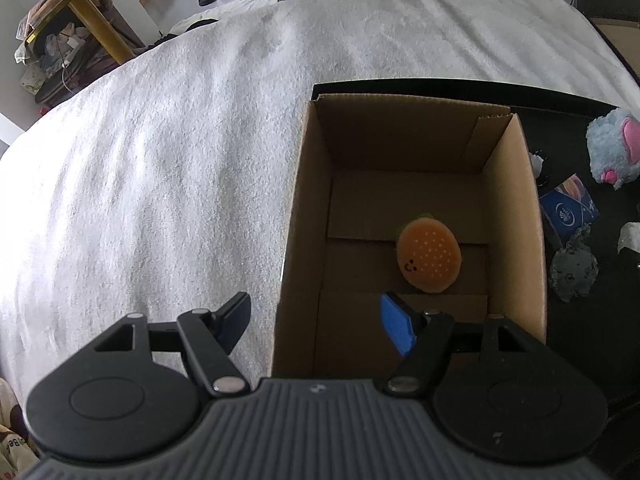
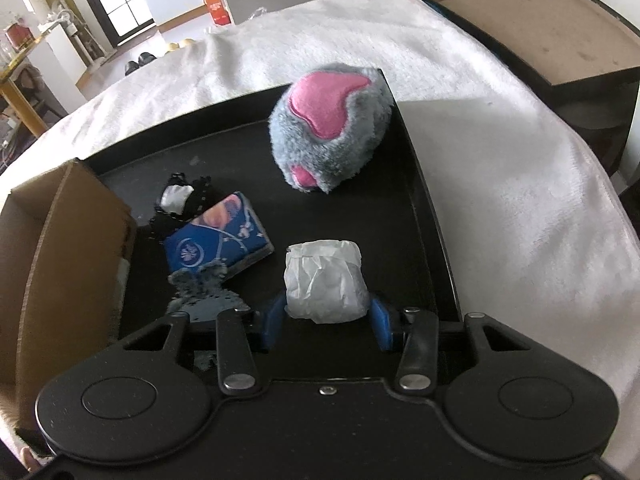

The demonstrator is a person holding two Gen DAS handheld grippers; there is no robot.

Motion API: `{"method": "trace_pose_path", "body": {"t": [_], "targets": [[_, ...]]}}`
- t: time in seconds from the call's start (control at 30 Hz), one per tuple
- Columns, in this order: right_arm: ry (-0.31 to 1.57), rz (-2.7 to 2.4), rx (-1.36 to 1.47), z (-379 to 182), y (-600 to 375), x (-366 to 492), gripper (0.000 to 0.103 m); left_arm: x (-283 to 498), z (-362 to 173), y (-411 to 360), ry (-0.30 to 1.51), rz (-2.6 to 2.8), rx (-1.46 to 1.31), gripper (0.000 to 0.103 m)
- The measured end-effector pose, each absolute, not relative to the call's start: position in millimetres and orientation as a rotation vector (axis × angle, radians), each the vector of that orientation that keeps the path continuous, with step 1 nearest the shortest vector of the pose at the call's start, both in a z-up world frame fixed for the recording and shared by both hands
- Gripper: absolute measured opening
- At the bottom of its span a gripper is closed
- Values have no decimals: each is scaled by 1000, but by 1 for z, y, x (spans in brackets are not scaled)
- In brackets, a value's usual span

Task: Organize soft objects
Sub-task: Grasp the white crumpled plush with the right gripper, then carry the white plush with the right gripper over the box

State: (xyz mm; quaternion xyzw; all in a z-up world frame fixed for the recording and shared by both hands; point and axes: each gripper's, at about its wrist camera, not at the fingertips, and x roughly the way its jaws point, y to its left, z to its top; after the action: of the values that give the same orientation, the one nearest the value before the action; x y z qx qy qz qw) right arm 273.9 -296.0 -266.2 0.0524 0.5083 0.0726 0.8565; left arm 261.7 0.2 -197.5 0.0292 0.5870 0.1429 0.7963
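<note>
The step in hand looks like a pick-up: the right tool (image 2: 327, 320) has its blue pads on either side of a white crumpled wad (image 2: 325, 280), a soft bundle of paper or thin cloth, creased all over and roughly cube-shaped; the pads appear to be pressing its lower flanks, so I judge the grip made, though the contact is partly hidden under the bundle; the wad sits on the black tray (image 2: 420, 208) directly ahead of this tool, between its fingers; beyond it and a little to the right lies a grey plush toy (image 2: 332, 132) with a pink patch, and ahead to the left a blue tissue packet (image 2: 218, 236), with a grey fuzzy scrap (image 2: 200, 284) just beside that packet; the cardboard box (image 2: 60, 248) stands at the far left of this tool; the left tool (image 1: 316, 320) hangs wide open and holds nothing, poised over the near wall of that same box, with one pad outside it and one inside; ahead of it, on the box floor, rests an orange burger plush (image 1: 430, 258) with a small face; the next move, as I judge it, calls for lifting the wad without crushing it and carrying it leftwards over the box rim.
</note>
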Motion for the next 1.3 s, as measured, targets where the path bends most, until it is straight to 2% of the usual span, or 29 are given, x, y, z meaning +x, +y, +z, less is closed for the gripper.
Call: {"method": "trace_pose_path", "body": {"t": [1.3], "targets": [[886,330,4,-164,-216,246,44,245,-175,22,1164,233,-23,70]]}}
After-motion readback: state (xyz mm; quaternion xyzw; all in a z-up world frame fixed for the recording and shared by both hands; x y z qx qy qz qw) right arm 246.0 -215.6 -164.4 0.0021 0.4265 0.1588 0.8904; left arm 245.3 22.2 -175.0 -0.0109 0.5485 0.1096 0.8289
